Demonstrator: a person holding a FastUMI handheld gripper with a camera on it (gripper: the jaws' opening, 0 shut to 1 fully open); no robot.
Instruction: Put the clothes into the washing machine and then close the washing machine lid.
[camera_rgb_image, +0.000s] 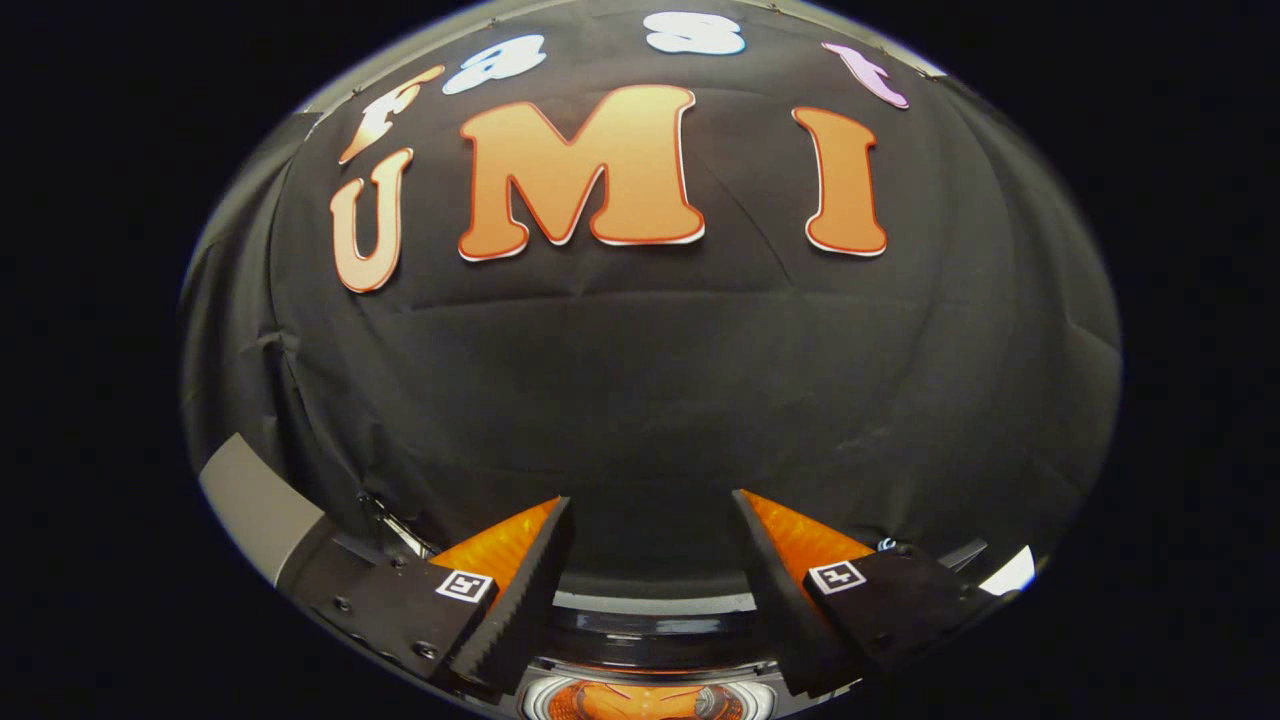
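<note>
The gripper (652, 520) is spread wide, its two fingers well apart with nothing between them. Each finger (520, 590) has a black ridged inner pad, an orange side face and a small square black-and-white marker (466, 586) on its black base. The fingers point toward the booth's black cloth wall (640, 400), which hangs creased and folded well beyond the tips. Low down in the gap between the finger bases, close under the tool, lies the washing machine (650, 640): a pale grey edge runs across between the fingers, a dark glossy curved band sits just below it, and nearer still a shiny rounded rim rings something orange, though what that orange thing is cannot be told, since only a sliver of it shows. Whether the lid is up or down cannot be told from here either. To the left of the left finger's base a grey flat surface (258, 505) slants away, and to the right of the right finger's base a small bright white patch (1010, 575) catches the light.
</note>
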